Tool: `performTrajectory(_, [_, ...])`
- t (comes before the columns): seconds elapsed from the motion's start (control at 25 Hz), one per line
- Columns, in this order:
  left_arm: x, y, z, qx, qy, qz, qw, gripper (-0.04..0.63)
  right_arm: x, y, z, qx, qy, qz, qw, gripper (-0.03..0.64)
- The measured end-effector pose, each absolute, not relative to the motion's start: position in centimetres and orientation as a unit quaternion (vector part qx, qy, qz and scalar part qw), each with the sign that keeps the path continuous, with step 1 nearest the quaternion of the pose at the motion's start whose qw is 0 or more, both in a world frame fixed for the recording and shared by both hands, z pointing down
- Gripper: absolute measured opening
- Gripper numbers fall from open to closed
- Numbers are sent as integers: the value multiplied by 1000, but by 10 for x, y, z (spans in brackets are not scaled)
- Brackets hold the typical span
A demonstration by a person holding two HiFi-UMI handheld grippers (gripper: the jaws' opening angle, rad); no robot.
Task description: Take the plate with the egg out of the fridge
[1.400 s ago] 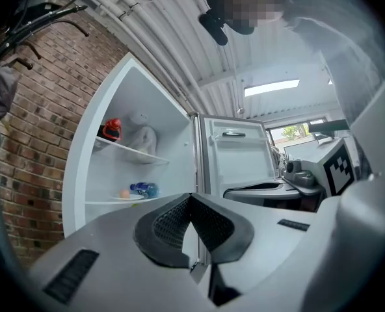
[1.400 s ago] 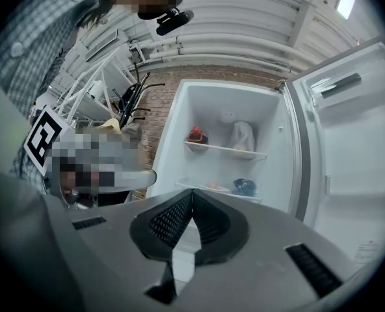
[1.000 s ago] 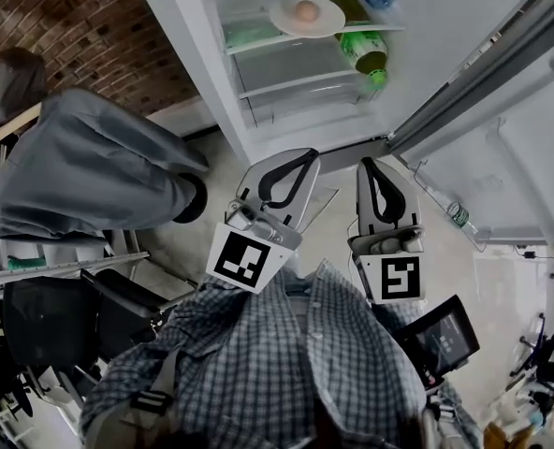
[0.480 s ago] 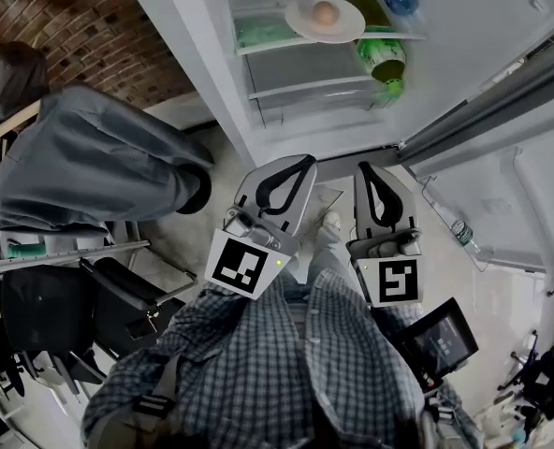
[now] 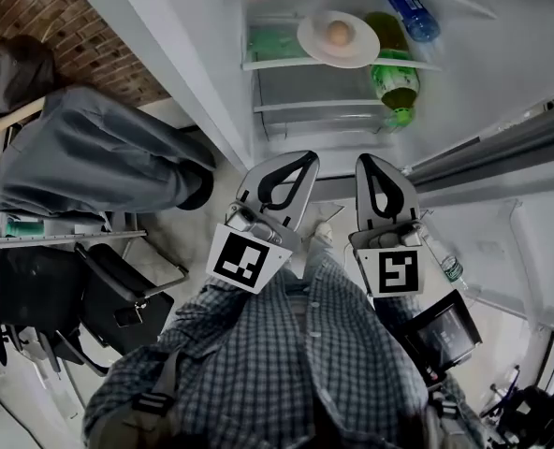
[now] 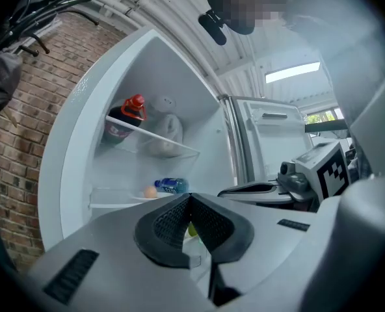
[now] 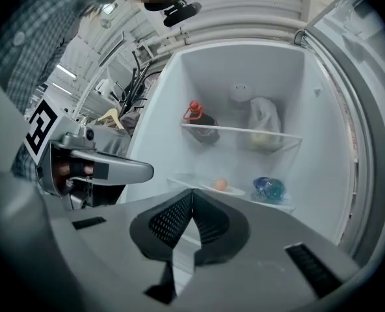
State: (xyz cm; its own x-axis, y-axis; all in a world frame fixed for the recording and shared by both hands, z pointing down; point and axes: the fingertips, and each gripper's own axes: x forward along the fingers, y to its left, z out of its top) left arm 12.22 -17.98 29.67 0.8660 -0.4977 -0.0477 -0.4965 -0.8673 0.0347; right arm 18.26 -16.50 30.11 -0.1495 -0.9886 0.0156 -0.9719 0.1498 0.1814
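The plate bearing the egg sits on a fridge shelf at twelve o'clock. A green bottle lies at its four o'clock. Left tool and right tool, side by side at centre, point toward twelve, well apart from the plate.

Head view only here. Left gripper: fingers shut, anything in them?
Observer: In the left gripper view, the left gripper has its fingers pressed together with nothing between them.
Operator: Right one?
Observer: Same. The right gripper view shows the right gripper with fingers together and empty.
Operator: What's on the shelf above the plate?
Observer: A dark bottle with a red cap and a white bag, side by side.
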Motion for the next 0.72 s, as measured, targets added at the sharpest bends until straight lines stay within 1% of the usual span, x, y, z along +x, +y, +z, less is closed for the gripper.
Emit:
performTrajectory(0.2, [139, -198, 293, 960, -278, -37, 18, 6, 203, -188, 297, 636, -763, -81, 86, 5])
performTrajectory(0.36, [149, -211, 289, 955, -293, -41, 17, 6, 227, -212, 300, 648, -747, -82, 124, 6])
performTrajectory(0.44, [152, -216, 288, 953, -300, -43, 19, 6, 237, -222, 302, 653, -736, -95, 155, 6])
performTrajectory(0.6, [154, -225, 284, 947, -316, -49, 10, 6, 241, -241, 311, 632, -720, -144, 245, 6])
performTrajectory(0.72, [155, -227, 284, 943, -329, -49, 13, 6, 241, -253, 320, 615, -713, -175, 287, 6])
